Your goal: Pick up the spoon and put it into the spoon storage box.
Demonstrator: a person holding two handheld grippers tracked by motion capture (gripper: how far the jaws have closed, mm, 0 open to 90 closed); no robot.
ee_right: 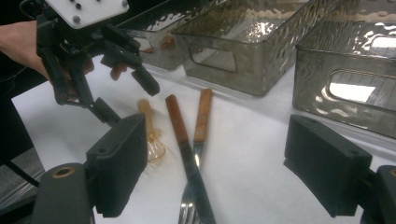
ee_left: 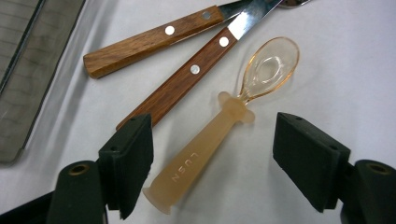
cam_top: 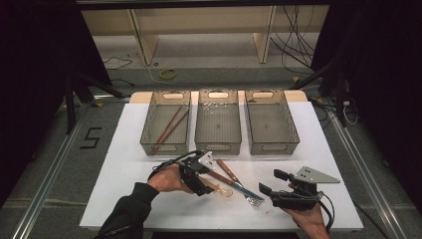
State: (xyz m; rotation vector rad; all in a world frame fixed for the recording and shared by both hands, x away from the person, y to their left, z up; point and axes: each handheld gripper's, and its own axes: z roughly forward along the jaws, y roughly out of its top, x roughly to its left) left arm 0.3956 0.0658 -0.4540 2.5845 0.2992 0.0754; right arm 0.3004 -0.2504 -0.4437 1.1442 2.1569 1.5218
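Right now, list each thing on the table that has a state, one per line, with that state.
Left gripper: open, jaws either side of the spoon handle, not closed on it.
Right gripper: open, holding nothing.
Spoon: lying flat on the table, ungripped.
Knife: lying flat, crossed with the fork.
Fork: lying flat.
Left bin: holds chopsticks.
Middle bin: empty.
Right bin: empty.

Setting: lab-style recording bay. Evidence: black curtains [cam_top: 30, 74] at both sides, aluminium floor rails [cam_top: 47, 169], loose cables [cam_top: 293, 35], taped floor numeral "5" [cam_top: 90, 138], white-covered table [cam_top: 124, 199], bare wooden shelving [cam_top: 199, 20].
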